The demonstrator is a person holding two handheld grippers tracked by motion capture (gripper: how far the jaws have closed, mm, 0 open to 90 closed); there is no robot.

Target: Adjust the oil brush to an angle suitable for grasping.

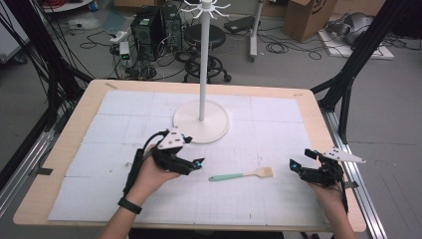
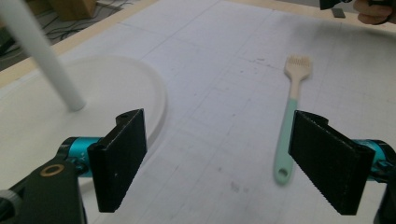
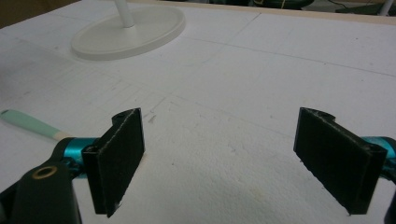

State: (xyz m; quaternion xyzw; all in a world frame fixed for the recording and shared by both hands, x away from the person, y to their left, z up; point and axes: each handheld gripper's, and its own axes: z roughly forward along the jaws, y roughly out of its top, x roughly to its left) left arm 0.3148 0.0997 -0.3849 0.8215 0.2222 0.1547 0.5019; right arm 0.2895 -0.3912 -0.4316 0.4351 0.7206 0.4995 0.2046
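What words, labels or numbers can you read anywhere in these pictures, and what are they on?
None can be read.
Cardboard box on the floor: a dark printed mark, too blurred to read.
Brush, stand, mat: no text, only faint grid lines on the mat.

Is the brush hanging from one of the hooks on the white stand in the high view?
No, the brush lies flat on the white mat between the two grippers, in front of the stand.
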